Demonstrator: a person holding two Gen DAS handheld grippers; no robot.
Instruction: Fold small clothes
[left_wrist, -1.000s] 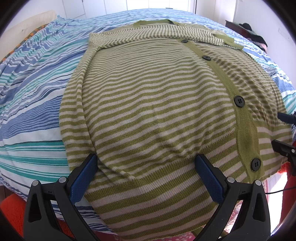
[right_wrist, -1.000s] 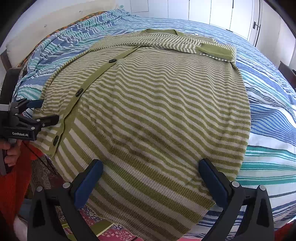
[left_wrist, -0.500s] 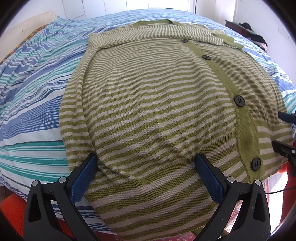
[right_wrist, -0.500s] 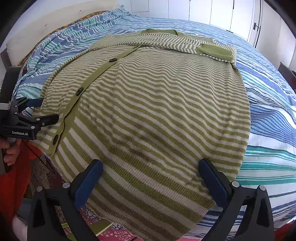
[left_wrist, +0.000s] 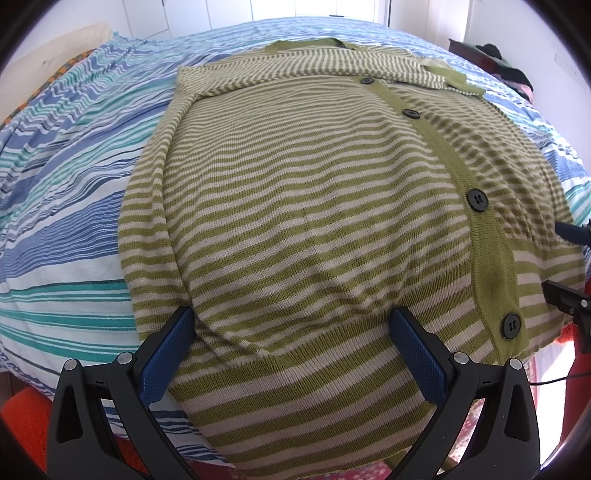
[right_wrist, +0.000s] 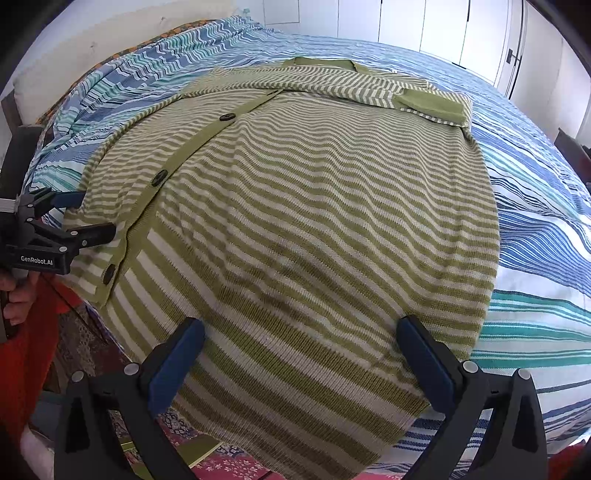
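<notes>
We are holding the left gripper (left_wrist: 291, 343) low at the near edge of the bed, pointing forward over the hem of a green-and-cream striped cardigan (left_wrist: 314, 221). Its blue-padded fingers (left_wrist: 168, 354) are standing wide apart, straddling the hem fabric without pinching it. The cardigan is lying spread flat, buttoned, on the blue-and-teal striped bedspread (left_wrist: 66, 206), its neckline at the far end, its sleeves folded across the chest and its hem hanging just over the bed's edge.

We are keeping the right gripper (right_wrist: 301, 354) in the same pose over the other half of the hem, its fingers (right_wrist: 424, 358) also spread wide with the knit between them. From this camera, the left gripper (right_wrist: 79, 218) is showing side-on at the left, jaws parted around the cardigan's corner near the lowest black button (right_wrist: 109, 274); a hand (right_wrist: 16, 295) is gripping its handle.
</notes>
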